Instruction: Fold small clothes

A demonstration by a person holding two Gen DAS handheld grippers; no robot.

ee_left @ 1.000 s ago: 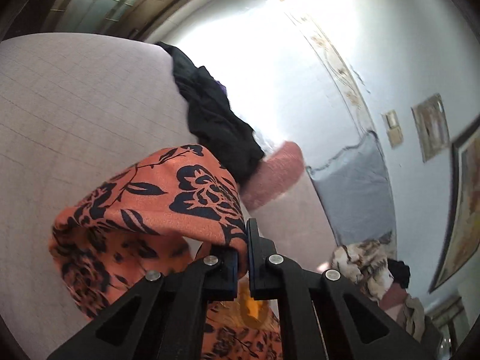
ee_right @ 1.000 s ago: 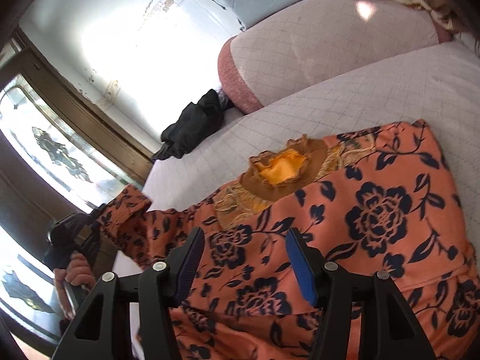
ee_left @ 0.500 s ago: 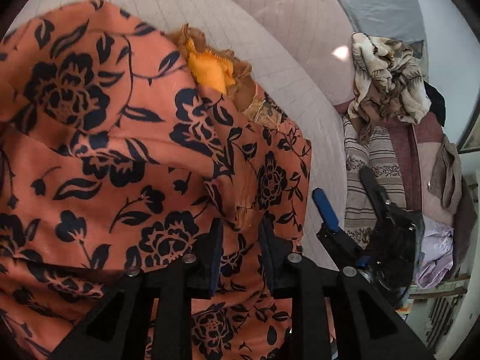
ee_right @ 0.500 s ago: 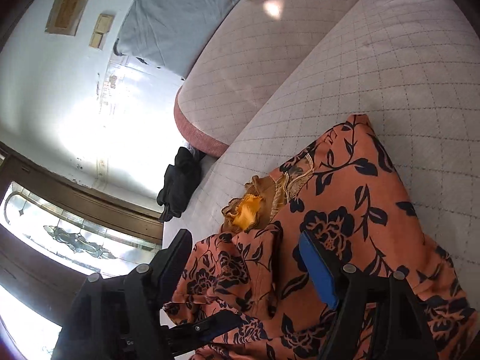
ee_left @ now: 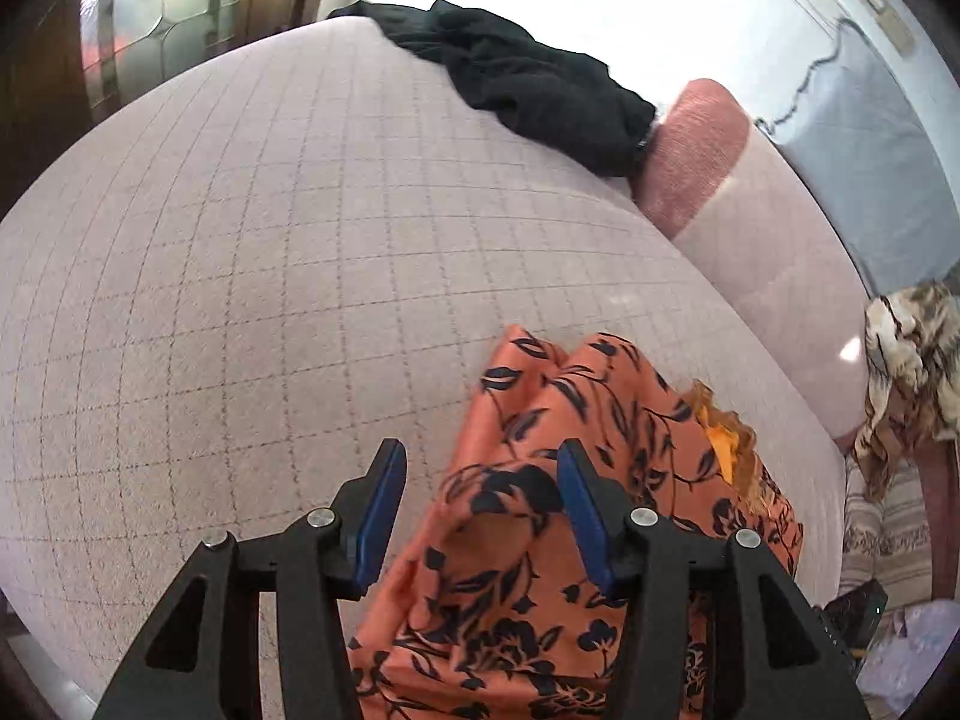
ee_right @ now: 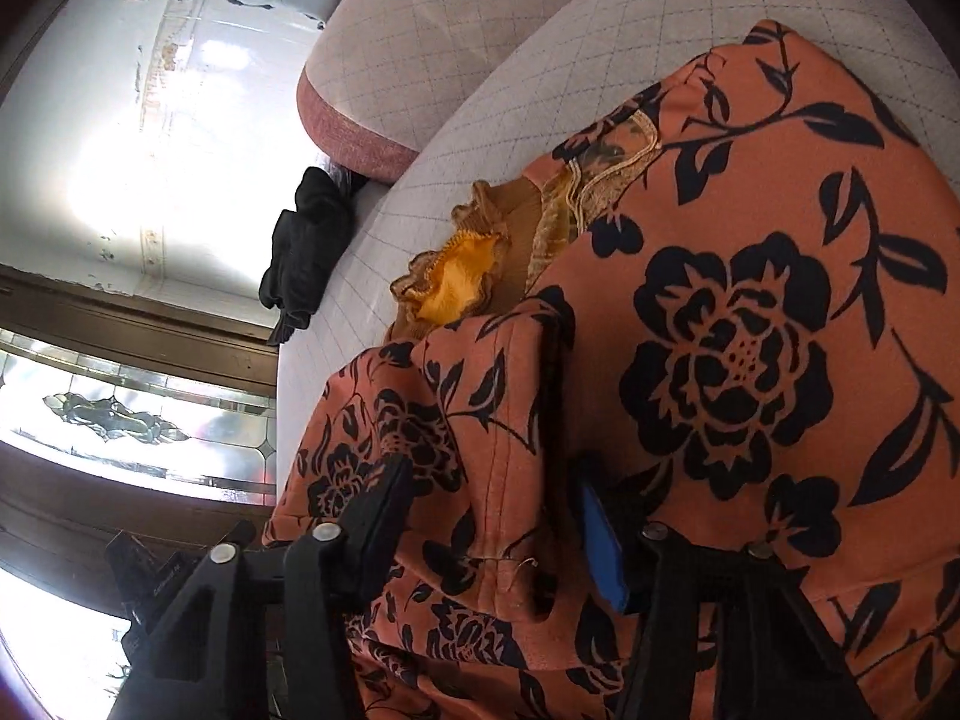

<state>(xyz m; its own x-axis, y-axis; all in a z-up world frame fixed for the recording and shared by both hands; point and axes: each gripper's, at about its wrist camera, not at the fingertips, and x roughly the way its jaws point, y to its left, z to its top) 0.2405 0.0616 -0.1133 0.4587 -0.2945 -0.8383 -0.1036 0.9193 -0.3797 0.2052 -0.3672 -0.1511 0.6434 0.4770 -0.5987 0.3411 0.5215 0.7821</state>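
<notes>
Garment [ee_left: 558,528] edge borders bare mattress [ee_left: 270,276].

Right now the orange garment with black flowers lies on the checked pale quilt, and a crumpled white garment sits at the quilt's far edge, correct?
Not quite: the crumpled garment at the far edge is black, not white, as the left wrist view shows. The orange garment with black flowers does lie on the checked pale quilt.

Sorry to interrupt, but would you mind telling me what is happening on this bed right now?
A person with a pair of tongs in each hand is folding an orange floral garment on the quilted bed. The left tongs are opening, fabric loose between them. The right tongs are closing around a folded sleeve. A black garment lies aside.
</notes>
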